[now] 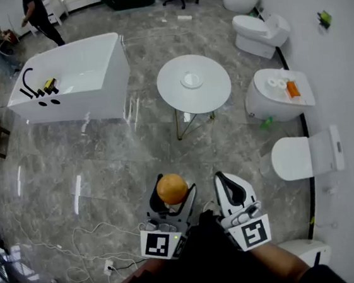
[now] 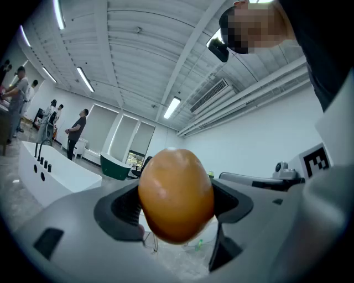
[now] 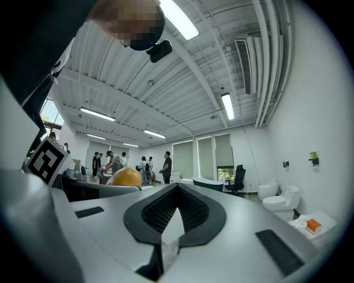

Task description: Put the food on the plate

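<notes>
An orange, egg-shaped piece of food [image 1: 172,188] sits between the jaws of my left gripper [image 1: 172,193], which is shut on it; in the left gripper view the food [image 2: 176,194] fills the middle, pressed by both pads. My right gripper [image 1: 230,188] is held beside it, jaws shut with nothing between them [image 3: 176,213]. The food also shows at the left of the right gripper view as a yellow-orange dome [image 3: 126,178]. A small white plate [image 1: 191,79] lies on the round white table [image 1: 213,92] ahead of both grippers, well apart from them.
A white bathtub [image 1: 68,80] stands at the left. White toilets [image 1: 260,32] and a covered basin [image 1: 279,93] line the right wall. Cables [image 1: 81,244] trail over the grey marble floor at lower left. People stand at the far left [image 1: 39,17].
</notes>
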`<state>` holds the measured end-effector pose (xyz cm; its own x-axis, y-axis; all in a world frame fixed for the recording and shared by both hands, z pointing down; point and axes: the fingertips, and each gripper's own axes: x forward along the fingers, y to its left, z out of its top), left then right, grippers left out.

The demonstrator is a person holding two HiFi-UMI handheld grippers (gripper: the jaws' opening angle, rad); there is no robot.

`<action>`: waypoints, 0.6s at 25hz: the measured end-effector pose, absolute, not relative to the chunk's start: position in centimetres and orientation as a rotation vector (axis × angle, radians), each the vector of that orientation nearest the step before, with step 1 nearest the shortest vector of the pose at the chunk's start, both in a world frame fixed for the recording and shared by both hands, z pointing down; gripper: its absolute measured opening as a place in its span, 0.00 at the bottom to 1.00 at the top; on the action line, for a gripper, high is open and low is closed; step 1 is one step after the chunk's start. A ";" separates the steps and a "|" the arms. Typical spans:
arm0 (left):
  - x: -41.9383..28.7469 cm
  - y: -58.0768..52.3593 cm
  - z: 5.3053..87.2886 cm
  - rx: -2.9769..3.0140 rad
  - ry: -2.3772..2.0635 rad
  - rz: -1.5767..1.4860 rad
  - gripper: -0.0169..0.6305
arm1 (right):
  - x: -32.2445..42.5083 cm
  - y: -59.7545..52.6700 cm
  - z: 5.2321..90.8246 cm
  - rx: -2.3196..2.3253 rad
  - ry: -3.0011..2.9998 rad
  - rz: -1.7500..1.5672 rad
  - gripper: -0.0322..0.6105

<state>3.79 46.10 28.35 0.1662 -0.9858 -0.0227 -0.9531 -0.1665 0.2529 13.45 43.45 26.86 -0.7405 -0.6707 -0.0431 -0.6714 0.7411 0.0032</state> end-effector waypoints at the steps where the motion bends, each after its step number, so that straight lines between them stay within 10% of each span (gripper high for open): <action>1: 3.9 46.0 28.3 2.240 -1.900 -0.263 0.57 | 13.6 43.4 26.8 -1.118 2.898 0.028 0.06; 15: 5.2 45.1 28.6 2.198 -1.926 -0.289 0.57 | 15.9 42.4 27.8 -1.070 2.914 -0.078 0.06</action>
